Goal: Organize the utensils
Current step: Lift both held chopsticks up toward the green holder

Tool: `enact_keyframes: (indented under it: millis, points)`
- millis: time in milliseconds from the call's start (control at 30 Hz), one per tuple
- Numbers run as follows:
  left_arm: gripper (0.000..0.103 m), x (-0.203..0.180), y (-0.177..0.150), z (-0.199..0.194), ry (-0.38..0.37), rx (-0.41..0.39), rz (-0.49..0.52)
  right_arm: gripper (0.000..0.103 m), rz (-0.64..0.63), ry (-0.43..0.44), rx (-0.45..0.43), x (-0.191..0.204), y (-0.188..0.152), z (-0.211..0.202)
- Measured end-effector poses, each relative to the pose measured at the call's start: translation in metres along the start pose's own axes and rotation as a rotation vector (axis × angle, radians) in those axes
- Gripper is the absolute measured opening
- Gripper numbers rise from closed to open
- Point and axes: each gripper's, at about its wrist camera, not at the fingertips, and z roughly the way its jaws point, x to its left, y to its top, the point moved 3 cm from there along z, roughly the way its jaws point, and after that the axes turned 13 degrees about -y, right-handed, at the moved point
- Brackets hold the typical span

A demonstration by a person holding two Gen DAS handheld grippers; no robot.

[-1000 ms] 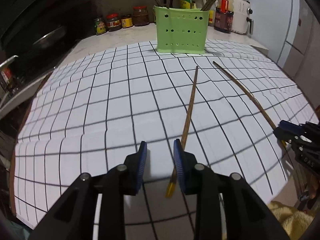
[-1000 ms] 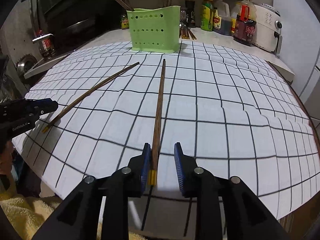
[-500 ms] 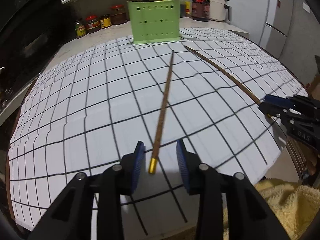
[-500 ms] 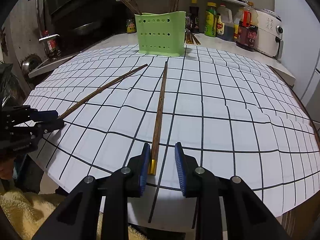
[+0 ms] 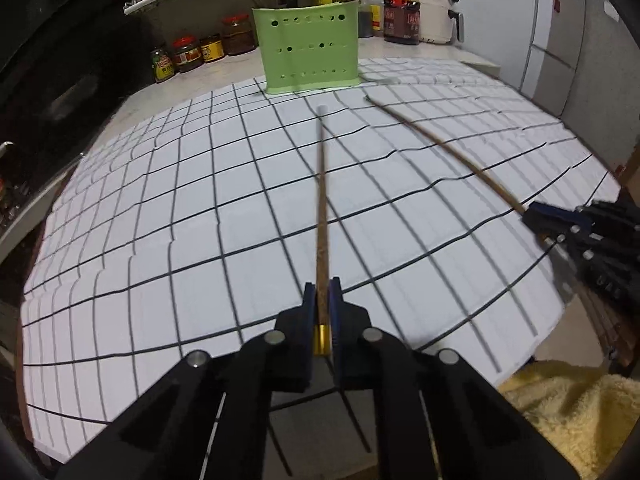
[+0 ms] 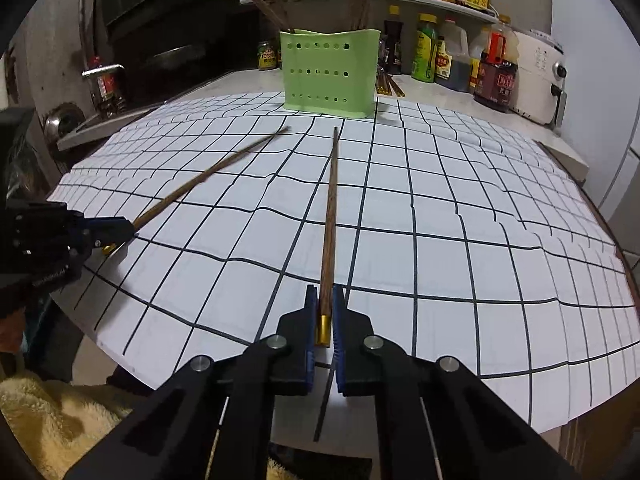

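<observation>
Each tongs (image 5: 321, 304) (image 6: 323, 308) clamps a chopstick (image 5: 322, 216) (image 6: 330, 216) pointing lengthwise toward the green holder (image 6: 329, 74).

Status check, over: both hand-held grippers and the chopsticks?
Left hand-held gripper shut on left chopstick. Right hand-held gripper shut on right chopstick. Green holder ahead, path clear.

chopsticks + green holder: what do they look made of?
Chopsticks: probably wood, dark brown with visible grain, matte; the butt end has a shiny gold cap, likely metal or foil, unclear which. Green holder: looks like moulded plastic, uniform pale green, smooth low sheen, rows of punched round holes.
</observation>
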Motion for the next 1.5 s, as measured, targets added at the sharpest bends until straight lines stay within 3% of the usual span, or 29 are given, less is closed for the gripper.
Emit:
enact_keyframes:
  millis: [200, 433, 667, 933, 1133, 1233, 1367, 1500]
  points:
    - [0.007, -0.003, 0.022, -0.039, 0.010, -0.151, 0.043, 0.007, 0.081, 0.082, -0.082, -0.017, 0.024, -0.026]
    - [0.007, 0.006, 0.074, -0.116, 0.037, -0.442, 0.065, 0.007, 0.142, 0.137, -0.250, -0.040, 0.086, -0.077]
    - [0.007, 0.019, 0.105, -0.153, 0.031, -0.562, 0.044, 0.007, 0.163, 0.133, -0.352, -0.049, 0.141, -0.108]
    - [0.007, 0.028, 0.109, -0.152, 0.005, -0.567, 0.016, 0.007, 0.108, 0.083, -0.384, -0.039, 0.177, -0.113]
    - [0.007, 0.030, 0.109, -0.153, -0.001, -0.560, 0.020, 0.007, 0.067, 0.062, -0.390, -0.028, 0.182, -0.106]
    - [0.007, 0.030, 0.106, -0.144, -0.011, -0.507, 0.014, 0.007, 0.053, 0.063, -0.360, -0.025, 0.177, -0.097]
    - [0.007, 0.041, 0.100, -0.121, 0.016, -0.422, -0.029, 0.007, 0.041, 0.085, -0.249, -0.020, 0.164, -0.069]
    - [0.007, 0.044, 0.092, -0.102, -0.009, -0.332, -0.049, 0.007, 0.022, 0.068, -0.179, -0.013, 0.146, -0.047]
